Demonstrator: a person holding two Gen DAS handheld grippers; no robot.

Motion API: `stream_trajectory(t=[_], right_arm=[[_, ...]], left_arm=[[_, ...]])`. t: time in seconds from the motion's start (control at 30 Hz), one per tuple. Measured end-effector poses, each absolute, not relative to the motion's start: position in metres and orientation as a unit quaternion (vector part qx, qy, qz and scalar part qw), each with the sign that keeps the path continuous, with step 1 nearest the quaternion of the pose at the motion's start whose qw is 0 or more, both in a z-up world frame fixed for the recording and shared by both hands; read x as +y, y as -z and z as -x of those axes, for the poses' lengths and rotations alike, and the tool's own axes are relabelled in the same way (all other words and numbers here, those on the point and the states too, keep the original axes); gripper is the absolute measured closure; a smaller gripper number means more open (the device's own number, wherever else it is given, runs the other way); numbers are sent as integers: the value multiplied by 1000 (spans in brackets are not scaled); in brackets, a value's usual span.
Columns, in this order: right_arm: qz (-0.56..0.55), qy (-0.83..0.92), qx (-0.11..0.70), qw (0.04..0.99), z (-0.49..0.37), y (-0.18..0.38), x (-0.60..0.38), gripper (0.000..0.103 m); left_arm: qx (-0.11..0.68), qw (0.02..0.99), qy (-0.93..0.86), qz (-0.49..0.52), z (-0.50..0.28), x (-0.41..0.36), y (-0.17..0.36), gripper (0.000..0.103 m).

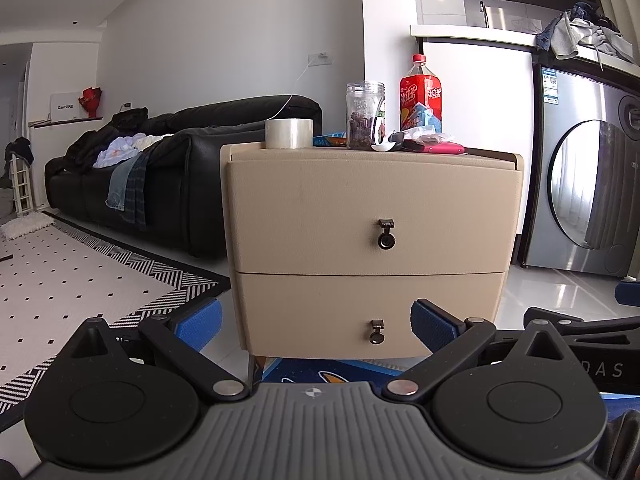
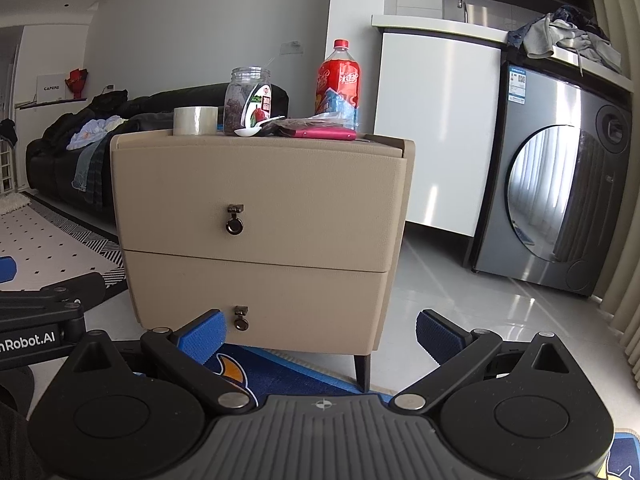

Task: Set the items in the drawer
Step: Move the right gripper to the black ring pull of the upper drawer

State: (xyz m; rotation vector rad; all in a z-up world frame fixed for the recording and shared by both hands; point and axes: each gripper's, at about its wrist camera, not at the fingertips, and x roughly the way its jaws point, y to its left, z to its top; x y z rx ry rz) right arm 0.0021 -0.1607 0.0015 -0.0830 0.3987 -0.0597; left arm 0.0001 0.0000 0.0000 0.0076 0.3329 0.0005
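Observation:
A beige two-drawer nightstand stands ahead, both drawers shut, each with a small ring pull. On top sit a roll of clear tape, a plastic jar, a red soda bottle, a white spoon, a red flat case and wrappers. My left gripper is open and holds nothing, low before the bottom drawer. My right gripper is open and holds nothing too, level with the bottom drawer's pull.
A black sofa with clothes lies left of the nightstand, beside a black-and-white rug. A washing machine and white cabinet stand to the right. A blue mat lies under the nightstand's front leg.

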Motion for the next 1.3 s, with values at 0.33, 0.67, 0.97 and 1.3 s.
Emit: stream_trajectory(t=[0.33, 0.67, 0.97, 1.3], right_arm=[[19, 26, 199, 979, -13, -2, -164, 2], [4, 10, 199, 980, -40, -5, -158, 12], [18, -10, 179, 984, -62, -5, -134, 18], [18, -11, 170, 985, -90, 0, -113, 23]], left_arm=[[133, 991, 9, -10, -2, 6, -4, 0], [120, 993, 8, -6, -16, 24, -9, 0], [124, 992, 1, -9, -25, 34, 1, 0], [122, 993, -1, -6, -36, 46, 5, 0]])
